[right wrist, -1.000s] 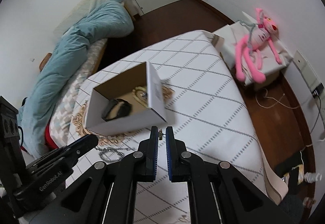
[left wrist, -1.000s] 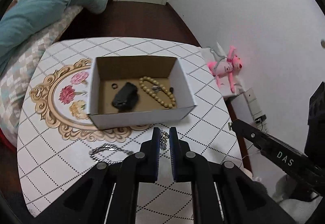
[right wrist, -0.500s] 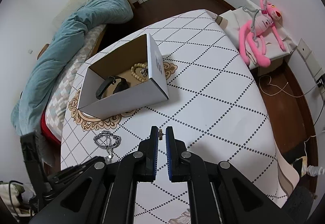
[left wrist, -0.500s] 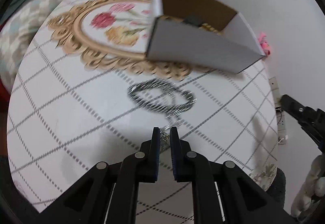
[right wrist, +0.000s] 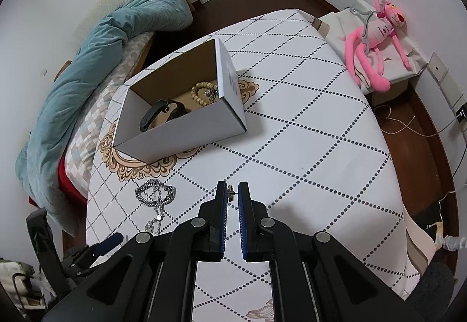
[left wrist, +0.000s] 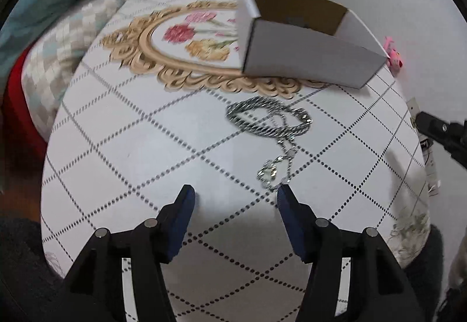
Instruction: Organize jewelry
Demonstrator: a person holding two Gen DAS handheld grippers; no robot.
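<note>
A white cardboard box (right wrist: pixel 186 129) with a brown inside stands on the table; it holds a bead bracelet (right wrist: pixel 201 91) and a black band (right wrist: pixel 157 114). A silver chain bracelet (left wrist: pixel 268 120) and a thin necklace with a pendant (left wrist: pixel 270 173) lie on the tablecloth in front of the box (left wrist: pixel 306 62). My left gripper (left wrist: pixel 233 199) is open and empty, low over the cloth just short of the pendant. My right gripper (right wrist: pixel 232 195) is shut on a small earring stud (right wrist: pixel 230 193), held above the table. The chain also shows in the right wrist view (right wrist: pixel 154 193).
The round table has a white dotted-diamond cloth (right wrist: pixel 306 146) with a gold floral medallion (left wrist: pixel 175 38). A bed with a teal duvet (right wrist: pixel 96 53) is to the left. A pink plush toy (right wrist: pixel 376 30) lies on a side stand to the right. The left gripper's blue tip (right wrist: pixel 109 240) shows at the table's near left edge.
My left gripper swung down toward the table's near left, then opened, leaving the necklace pendant on the cloth. My right gripper rose slightly, still shut on the stud.
</note>
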